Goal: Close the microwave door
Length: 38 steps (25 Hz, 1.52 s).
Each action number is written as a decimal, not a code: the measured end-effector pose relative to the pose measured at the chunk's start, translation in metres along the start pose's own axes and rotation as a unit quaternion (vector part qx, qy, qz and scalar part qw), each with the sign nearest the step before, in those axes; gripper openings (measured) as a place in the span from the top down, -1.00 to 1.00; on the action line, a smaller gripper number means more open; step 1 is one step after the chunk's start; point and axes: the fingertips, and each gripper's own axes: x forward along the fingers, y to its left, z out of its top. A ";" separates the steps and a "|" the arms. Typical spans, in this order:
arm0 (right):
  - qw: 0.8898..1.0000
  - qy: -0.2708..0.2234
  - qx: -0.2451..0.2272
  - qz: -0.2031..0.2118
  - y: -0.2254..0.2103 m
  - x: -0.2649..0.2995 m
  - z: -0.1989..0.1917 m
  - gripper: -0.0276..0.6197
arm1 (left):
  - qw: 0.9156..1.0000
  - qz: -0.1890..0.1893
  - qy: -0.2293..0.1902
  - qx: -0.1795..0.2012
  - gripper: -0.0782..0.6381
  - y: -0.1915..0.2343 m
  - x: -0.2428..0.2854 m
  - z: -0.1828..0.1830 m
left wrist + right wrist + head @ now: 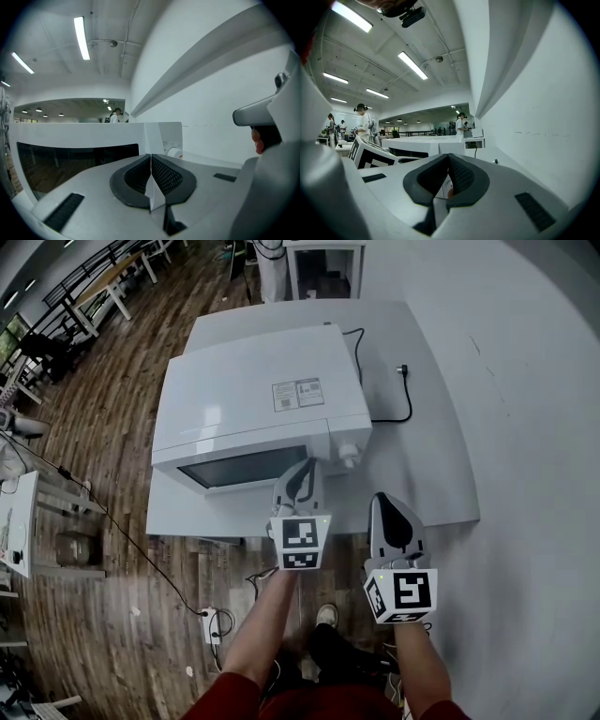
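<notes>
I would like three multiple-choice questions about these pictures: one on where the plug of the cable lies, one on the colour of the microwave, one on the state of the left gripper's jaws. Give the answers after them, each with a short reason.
1. Where does the plug of the black cable lie?
A. In a wall socket
B. On the table, to the right of the microwave
C. On top of the microwave

2. What colour is the microwave's body?
A. Black
B. Red
C. White

3. How do the jaws of the left gripper stand?
A. Together, with nothing between them
B. Wide apart
C. Shut on a cup

Answers:
1 B: the head view shows the plug loose on the bare tabletop.
2 C: its top and sides are white; only the window is dark.
3 A: the left gripper view shows the jaws meeting, with nothing between them.
</notes>
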 end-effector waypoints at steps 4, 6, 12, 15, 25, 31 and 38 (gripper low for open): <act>1.000 -0.007 -0.001 0.006 0.013 -0.004 0.006 0.83 | 1.000 0.000 -0.005 0.001 0.71 0.006 -0.018 0.004; 1.000 -0.013 -0.003 0.010 0.022 -0.006 0.012 0.83 | 1.000 0.003 -0.010 0.001 0.71 0.011 -0.031 0.009; 0.999 -0.029 -0.004 0.020 0.059 -0.020 0.034 0.83 | 1.000 0.009 -0.027 -0.010 0.71 0.027 -0.088 0.028; 0.999 -0.044 -0.007 0.028 0.081 -0.029 0.049 0.83 | 0.999 0.014 -0.033 -0.011 0.71 0.036 -0.120 0.039; 0.994 -0.098 -0.025 0.053 0.169 -0.065 0.113 0.83 | 0.996 0.050 -0.074 -0.022 0.71 0.086 -0.242 0.097; 0.990 -0.121 -0.031 0.063 0.216 -0.088 0.142 0.83 | 0.993 0.065 -0.099 -0.013 0.71 0.112 -0.304 0.129; 0.989 -0.129 -0.043 0.055 0.262 -0.118 0.158 0.83 | 0.989 0.069 -0.126 -0.013 0.71 0.131 -0.367 0.150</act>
